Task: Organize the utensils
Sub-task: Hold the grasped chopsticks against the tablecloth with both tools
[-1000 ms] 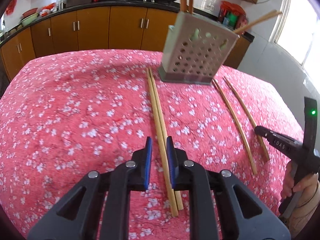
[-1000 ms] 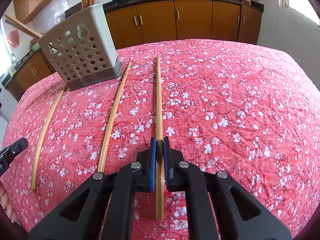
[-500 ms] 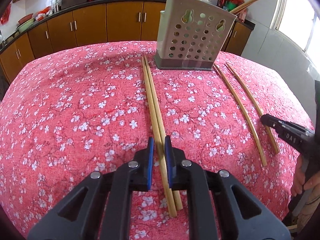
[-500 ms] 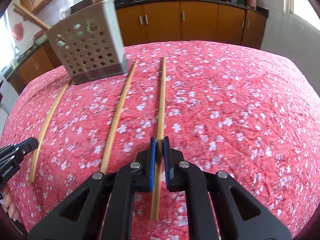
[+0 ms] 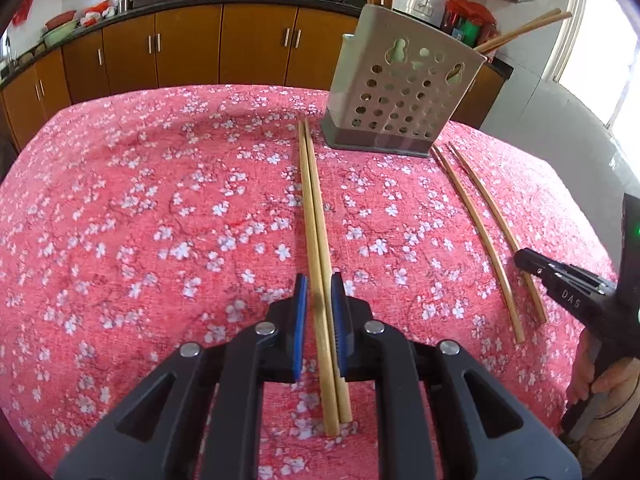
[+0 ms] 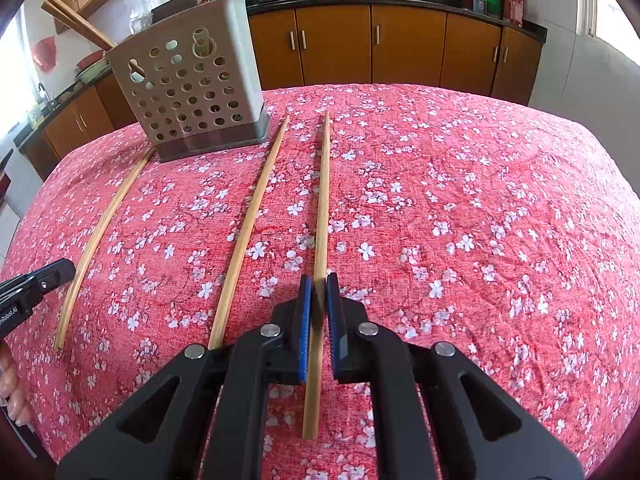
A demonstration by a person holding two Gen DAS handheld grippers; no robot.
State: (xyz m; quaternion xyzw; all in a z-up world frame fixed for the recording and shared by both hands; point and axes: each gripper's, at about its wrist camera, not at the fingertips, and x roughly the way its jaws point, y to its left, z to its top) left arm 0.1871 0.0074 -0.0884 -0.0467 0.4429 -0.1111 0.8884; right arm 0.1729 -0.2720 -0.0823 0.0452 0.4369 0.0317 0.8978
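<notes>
My left gripper is shut on a pair of wooden chopsticks that lie side by side and point toward the perforated beige utensil holder. My right gripper is shut on a single chopstick that runs away over the cloth. A second loose chopstick lies just left of it. The holder stands at the far left there, with several chopsticks upright and leaning in it. The left wrist view has the right gripper at the rightmost of two chopsticks.
A red cloth with white flowers covers the whole table. Brown kitchen cabinets and a dark counter with woks stand behind it. A hand grips the right tool's handle at the table's right edge. The left gripper's tip shows at the left edge.
Both views sway a little and come back. Each gripper keeps its hold at the same place on its chopsticks, and the holder stays where it was.
</notes>
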